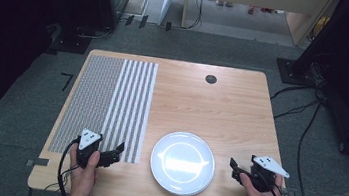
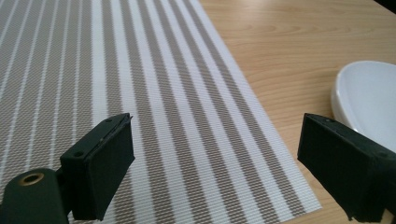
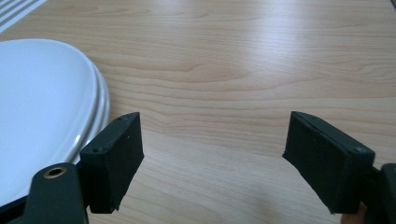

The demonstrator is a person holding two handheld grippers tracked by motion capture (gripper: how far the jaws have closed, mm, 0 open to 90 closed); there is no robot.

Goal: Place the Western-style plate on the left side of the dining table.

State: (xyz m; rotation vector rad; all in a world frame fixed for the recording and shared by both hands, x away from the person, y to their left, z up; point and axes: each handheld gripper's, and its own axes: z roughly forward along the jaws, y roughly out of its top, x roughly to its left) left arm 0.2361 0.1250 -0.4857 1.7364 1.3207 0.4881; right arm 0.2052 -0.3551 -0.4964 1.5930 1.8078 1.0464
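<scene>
- plate, white and round, sits near the front edge of the wooden table, between the two grippers and touching neither; in the right gripper view it looks like two plates stacked, since a second rim shows just under the top one.
- left gripper hovers over the near right corner of the striped placemat, jaws spread wide with nothing between them; the plate's rim shows just past its right jaw.
- right gripper is over bare wood just right of the plate, jaws also wide apart and empty.
- risk: the glazed rim is smooth and low to the table, so a jaw coming in flat could skid over it or push the plate sideways instead of catching it.
- risk: if it is a stack, a pinch on the top rim alone could lift one plate and leave the lower one scraping or shifting.
- risk: the plate lies close to the table's front edge, so a shove toward the person could send it over.
- risk: the left gripper is above the mat corner, and a low sweep toward the plate could snag that edge and wrinkle or drag the mat.
- look: glossy white, shallow, a broad rim around a slightly sunk centre, with bright ceiling light reflecting in the middle; nothing lies on it.
</scene>
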